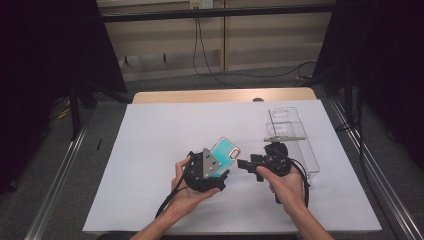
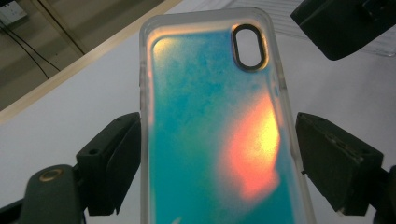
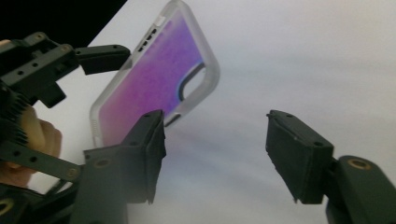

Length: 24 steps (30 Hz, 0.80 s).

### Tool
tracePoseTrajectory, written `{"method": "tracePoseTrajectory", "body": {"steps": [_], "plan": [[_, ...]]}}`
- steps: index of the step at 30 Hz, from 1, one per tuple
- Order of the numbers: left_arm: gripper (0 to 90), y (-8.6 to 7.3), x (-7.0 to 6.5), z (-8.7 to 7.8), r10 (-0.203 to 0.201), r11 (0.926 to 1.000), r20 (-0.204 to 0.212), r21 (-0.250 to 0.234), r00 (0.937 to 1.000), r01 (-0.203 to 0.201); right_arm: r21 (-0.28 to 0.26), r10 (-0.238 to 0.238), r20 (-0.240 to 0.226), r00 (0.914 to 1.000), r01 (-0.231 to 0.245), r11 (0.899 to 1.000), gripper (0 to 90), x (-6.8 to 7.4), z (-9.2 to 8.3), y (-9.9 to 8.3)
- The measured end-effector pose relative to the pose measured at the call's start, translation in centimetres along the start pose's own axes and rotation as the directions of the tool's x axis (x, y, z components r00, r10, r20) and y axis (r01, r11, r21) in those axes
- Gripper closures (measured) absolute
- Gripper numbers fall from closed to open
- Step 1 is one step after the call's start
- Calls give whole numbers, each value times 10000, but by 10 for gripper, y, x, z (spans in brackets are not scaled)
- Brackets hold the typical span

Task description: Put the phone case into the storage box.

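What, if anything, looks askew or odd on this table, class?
Nothing is spilled or broken. The phone case is tilted up off the white sheet in the left claw; the clear plastic tray lies flat behind the right claw.

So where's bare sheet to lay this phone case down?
The white sheet is bare to the left of the left gripper and across the far middle. It is crowded at the right: the clear tray lies just beyond the right gripper.
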<state>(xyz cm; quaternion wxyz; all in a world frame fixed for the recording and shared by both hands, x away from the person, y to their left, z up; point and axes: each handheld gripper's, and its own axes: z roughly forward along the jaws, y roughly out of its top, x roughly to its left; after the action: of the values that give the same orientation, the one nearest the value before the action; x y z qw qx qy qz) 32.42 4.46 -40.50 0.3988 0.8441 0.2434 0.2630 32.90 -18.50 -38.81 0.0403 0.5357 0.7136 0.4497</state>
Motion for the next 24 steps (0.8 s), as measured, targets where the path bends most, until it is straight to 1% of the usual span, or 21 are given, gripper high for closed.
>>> {"method": "tracePoseTrajectory", "body": {"steps": [2, 4, 6, 8, 9, 11, 16, 18, 19, 24], "plan": [[170, 0, -1, 1, -17, 10000, 22, 7, 10000, 17, -38, -6, -14, 10000, 6, 10000, 454, 2, 1, 2], [170, 1, -1, 1, 41, 10000, 16, 61, 10000, -42, 14, 63, -99, 9999, -63, 10000, 485, 4, 3, 3], [170, 1, -2, 1, 85, 10000, -15, 13, 10000, -85, 53, 123, -163, 9998, -122, 9999, 509, 6, 6, 4], [170, 1, -4, 2, 44, 10000, -63, -48, 10000, -44, 27, 292, -112, 9995, -292, 9996, 530, 7, 8, 5], [171, 1, -3, 2, 106, 9999, -39, 5, 9999, -106, 61, 373, -119, 9992, -372, 9993, 548, 8, 9, 6], [171, 1, -3, 2, 24, 10000, -93, -59, 10000, -25, 122, 514, -93, 9986, -513, 9986, 574, 8, 11, 6], [170, 1, -3, 2, 86, 10000, -114, -26, 9999, -87, 116, 793, -222, 9966, -791, 9968, 638, 8, 15, 8], [170, 2, -3, 2, 155, 9999, -157, -17, 9998, -155, 115, 906, -255, 9956, -903, 9958, 648, 8, 15, 8], [170, 2, -3, 2, 126, 9999, -179, -67, 9998, -127, 135, 989, -253, 9948, -985, 9950, 651, 8, 15, 8], [170, 1, -3, 1, 222, 9997, -185, -56, 9996, -223, 162, 1181, -385, 9923, -1175, 9929, 671, 7, 16, 9]]}}
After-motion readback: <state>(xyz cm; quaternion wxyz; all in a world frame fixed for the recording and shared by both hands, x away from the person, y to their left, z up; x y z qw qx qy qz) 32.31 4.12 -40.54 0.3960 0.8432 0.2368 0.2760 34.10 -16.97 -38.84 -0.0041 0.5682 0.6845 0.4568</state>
